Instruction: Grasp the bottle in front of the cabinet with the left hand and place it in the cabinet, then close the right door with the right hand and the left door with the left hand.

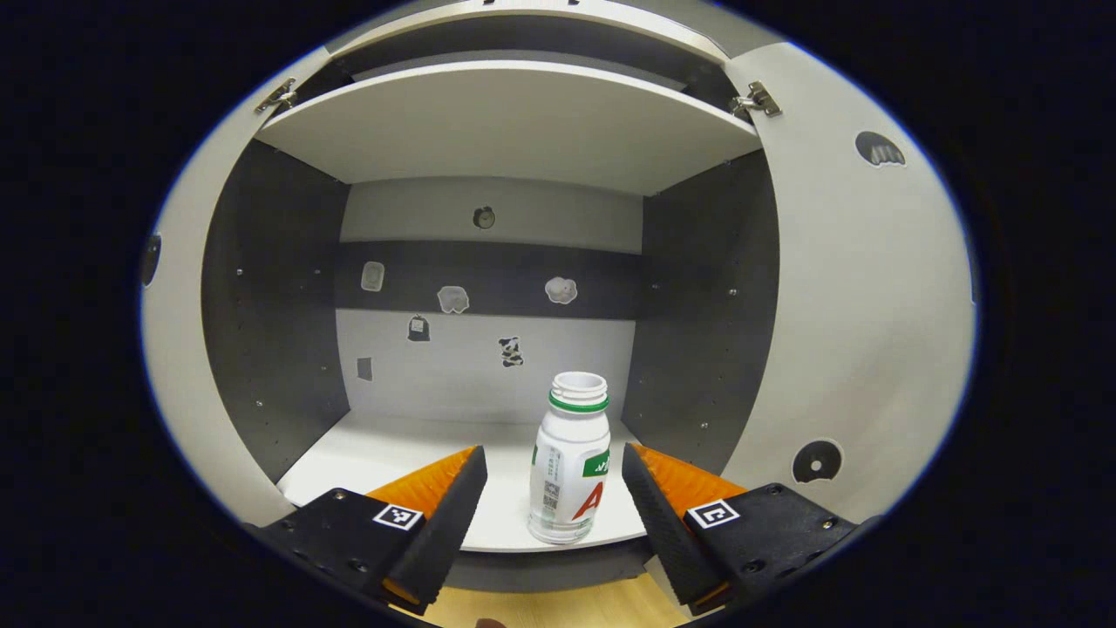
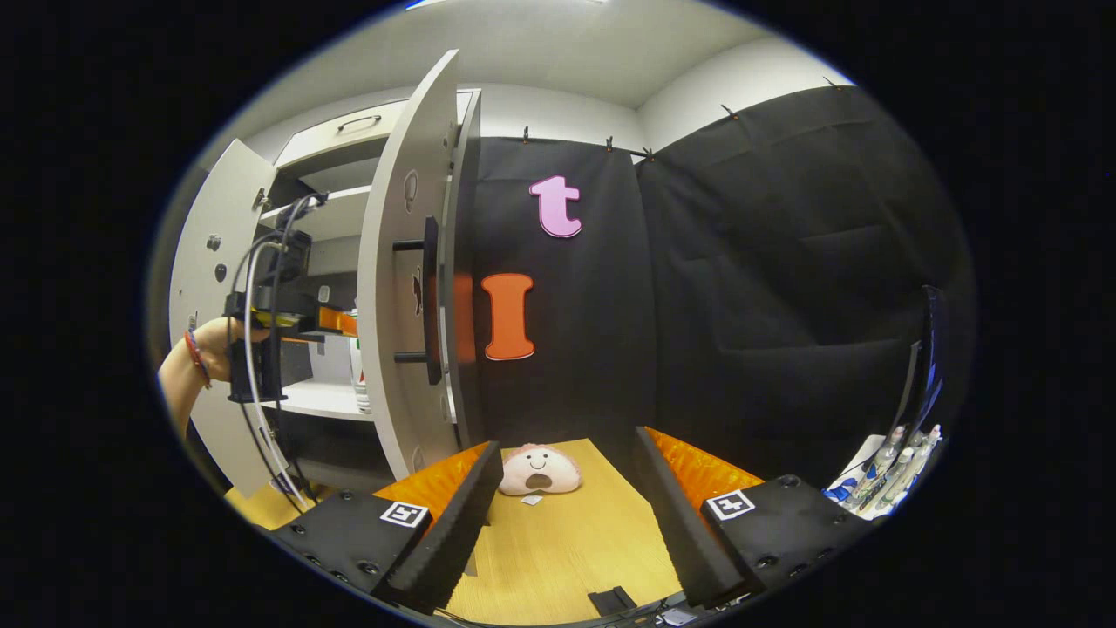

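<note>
Inside, the white plastic bottle stands upright between ribbed orange tongs.

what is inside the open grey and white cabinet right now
A capless white plastic bottle with a green neck ring stands upright near the front edge of the cabinet's white lower shelf, between the open left gripper fingers. Small stickers dot the back panel. The upper shelf's top is hidden.

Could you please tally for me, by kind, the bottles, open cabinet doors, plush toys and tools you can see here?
Bottle: 1
Open cabinet doors, left door and right door: 2
Plush toy: 1
Tools, left tool and right tool: 2
Total: 6
</note>
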Action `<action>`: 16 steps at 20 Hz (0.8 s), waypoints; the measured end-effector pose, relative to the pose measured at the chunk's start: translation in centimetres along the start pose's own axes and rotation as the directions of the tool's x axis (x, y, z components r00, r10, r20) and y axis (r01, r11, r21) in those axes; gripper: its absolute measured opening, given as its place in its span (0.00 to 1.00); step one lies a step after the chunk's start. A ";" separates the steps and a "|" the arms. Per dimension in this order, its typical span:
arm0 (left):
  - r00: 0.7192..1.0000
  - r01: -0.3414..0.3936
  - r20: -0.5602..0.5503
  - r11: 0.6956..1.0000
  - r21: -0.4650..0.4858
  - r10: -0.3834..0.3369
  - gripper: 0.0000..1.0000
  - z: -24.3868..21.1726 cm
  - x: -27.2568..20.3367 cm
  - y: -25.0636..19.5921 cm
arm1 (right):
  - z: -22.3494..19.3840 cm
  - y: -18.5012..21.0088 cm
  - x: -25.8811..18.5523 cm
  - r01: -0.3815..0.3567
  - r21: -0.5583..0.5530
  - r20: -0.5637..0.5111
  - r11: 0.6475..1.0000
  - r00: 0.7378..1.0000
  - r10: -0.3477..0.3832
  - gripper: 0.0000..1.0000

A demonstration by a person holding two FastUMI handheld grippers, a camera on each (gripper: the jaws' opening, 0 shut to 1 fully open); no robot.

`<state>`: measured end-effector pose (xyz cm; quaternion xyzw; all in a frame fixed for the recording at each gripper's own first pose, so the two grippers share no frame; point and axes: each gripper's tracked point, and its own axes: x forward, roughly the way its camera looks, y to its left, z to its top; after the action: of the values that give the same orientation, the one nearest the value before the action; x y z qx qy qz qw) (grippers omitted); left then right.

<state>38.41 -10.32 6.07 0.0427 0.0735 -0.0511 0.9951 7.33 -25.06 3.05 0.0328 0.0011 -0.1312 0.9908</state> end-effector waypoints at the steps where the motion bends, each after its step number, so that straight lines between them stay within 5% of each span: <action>1: 1.000 -0.001 0.004 1.000 -0.004 0.001 0.95 0.1 -1.5 0.3 | 0.0 0.2 0.3 -0.004 -0.005 0.000 1.000 1.000 0.004 1.00; 5: 0.999 -0.006 0.054 1.000 -0.006 0.007 0.95 1.5 -7.9 1.9 | 0.0 0.7 0.9 -0.023 -0.015 0.003 1.000 1.000 0.023 1.00; 16: 0.976 -0.159 0.148 0.987 -0.029 0.162 0.95 2.0 -22.9 8.4 | -0.6 1.4 5.4 -0.024 -0.047 -0.006 0.999 1.000 0.024 1.00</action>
<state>17.04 -0.02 12.12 0.0362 -0.0047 0.0268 0.9990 12.92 -25.12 2.50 0.0099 0.0062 -0.1193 0.9928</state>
